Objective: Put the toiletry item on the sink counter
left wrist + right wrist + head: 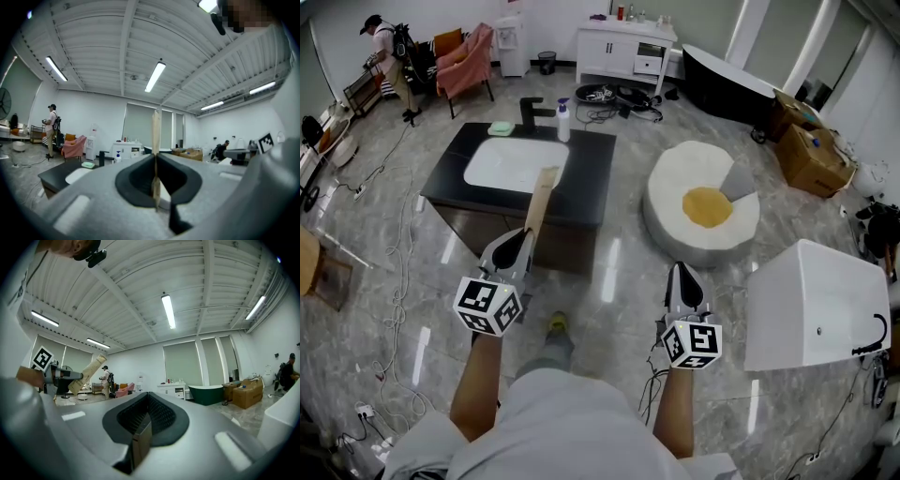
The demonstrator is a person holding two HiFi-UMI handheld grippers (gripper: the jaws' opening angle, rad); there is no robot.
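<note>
Left gripper had its fingers clamped on the beige tube, which pointed toward the counter. Right gripper fingers were together, holding nothing.

I find no legible text, brand or number. The tan tube carries dark print at the end nearest my left gripper, too small to read. The marker cube behind that gripper shows only black-and-white square patterns.
</note>
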